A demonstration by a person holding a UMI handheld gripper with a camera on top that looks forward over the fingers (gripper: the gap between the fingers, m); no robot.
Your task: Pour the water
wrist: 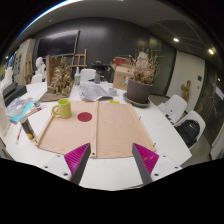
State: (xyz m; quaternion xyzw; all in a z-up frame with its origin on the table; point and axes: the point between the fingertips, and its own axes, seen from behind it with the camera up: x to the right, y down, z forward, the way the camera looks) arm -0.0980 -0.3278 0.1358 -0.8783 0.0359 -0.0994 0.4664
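Mug (pixel 64 107) is the only obvious water vessel here: 1 yellow-green one, sitting left of centre in the frame at the far left corner of the brown mat (pixel 95 128), right next to 1 small red disc (pixel 85 117) on that mat. The tool (pixel 112 158) hangs above the near edge of the white counter (pixel 160 125), at the bottom centre of the frame, with its 2 pink pads (pixel 77 155) spread wide apart and nothing between them. So it's empty and well short of the mug.

What could go wrong, as I see it: I can't tell what the water gets poured from or into, so picking the wrong thing is a real risk. A sideways bump with wide-open fingers could tip the mug too. Clutter on the left, including 1 teal box (pixel 22 108), crowds that approach. Also 1 potted plant (pixel 140 88) at upper right, and at least 2 white chairs (pixel 175 108) on the right.
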